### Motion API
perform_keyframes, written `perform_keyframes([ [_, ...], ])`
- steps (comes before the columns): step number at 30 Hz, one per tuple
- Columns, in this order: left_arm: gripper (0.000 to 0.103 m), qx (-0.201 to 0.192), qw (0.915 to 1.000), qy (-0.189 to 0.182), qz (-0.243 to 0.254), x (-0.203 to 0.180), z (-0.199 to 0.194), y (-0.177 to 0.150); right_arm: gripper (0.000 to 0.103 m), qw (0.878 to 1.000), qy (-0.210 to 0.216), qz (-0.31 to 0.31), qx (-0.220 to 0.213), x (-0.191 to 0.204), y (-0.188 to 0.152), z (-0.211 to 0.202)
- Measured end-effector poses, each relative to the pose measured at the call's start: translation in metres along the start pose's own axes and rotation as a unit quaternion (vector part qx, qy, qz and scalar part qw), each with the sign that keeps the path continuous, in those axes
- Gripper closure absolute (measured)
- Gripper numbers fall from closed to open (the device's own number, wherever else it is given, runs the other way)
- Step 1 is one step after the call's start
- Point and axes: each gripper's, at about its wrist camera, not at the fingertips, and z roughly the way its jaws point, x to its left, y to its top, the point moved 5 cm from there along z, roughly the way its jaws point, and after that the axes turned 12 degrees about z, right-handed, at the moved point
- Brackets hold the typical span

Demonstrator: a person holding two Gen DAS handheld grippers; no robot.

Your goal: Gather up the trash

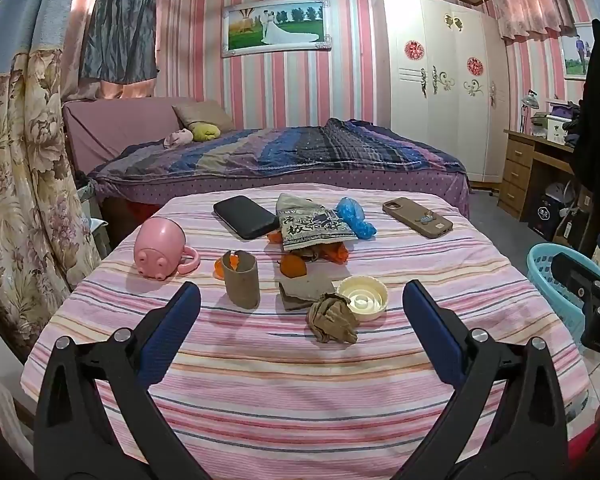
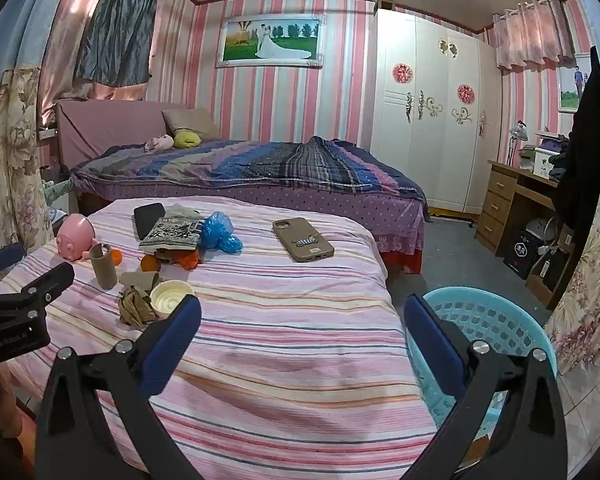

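Note:
Trash lies on the striped tablecloth (image 1: 260,380): a crumpled brown paper wad (image 1: 332,320), a white plastic lid (image 1: 363,293), a cardboard tube (image 1: 242,280), a flat cardboard scrap (image 1: 304,290), orange peels (image 1: 294,266), a printed snack bag (image 1: 312,222) and a blue plastic bag (image 1: 354,214). My left gripper (image 1: 300,292) is open and empty, low over the table just before the wad and lid. My right gripper (image 2: 302,308) is open and empty at the table's right edge, beside the light blue basket (image 2: 496,320). The wad (image 2: 134,306) and lid (image 2: 170,294) lie left of it.
A pink pig mug (image 1: 160,250), a black power bank (image 1: 246,216) and a phone in a brown case (image 1: 418,218) also lie on the table. A bed (image 1: 280,160) stands behind, a wardrobe (image 1: 440,80) and wooden desk (image 1: 536,168) at right. The basket (image 1: 556,276) stands on the floor at right.

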Motion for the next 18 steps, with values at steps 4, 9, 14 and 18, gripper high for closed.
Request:
perform_keyframes([
  [4,0.005,-0.001,1.0000,0.000,-0.001,0.0010,0.0012,0.0034,0.004,1.000,-0.001,-0.001,-0.002,-0.0006,0.0004,0.0000],
  [9,0.005,-0.001,1.0000,0.002,0.000,0.0023,0.0001,0.0035,0.004,1.000,-0.002,-0.003,-0.005,-0.0003,0.0007,-0.0008],
  [14,0.005,-0.001,1.0000,0.001,-0.001,0.0031,-0.0013,0.0049,0.004,1.000,-0.002,-0.005,-0.006,-0.0002,0.0007,-0.0008],
  [18,0.005,-0.002,1.0000,0.003,0.001,0.0025,-0.0013,0.0076,0.004,1.000,-0.002,-0.005,-0.006,-0.0004,0.0008,-0.0009],
])
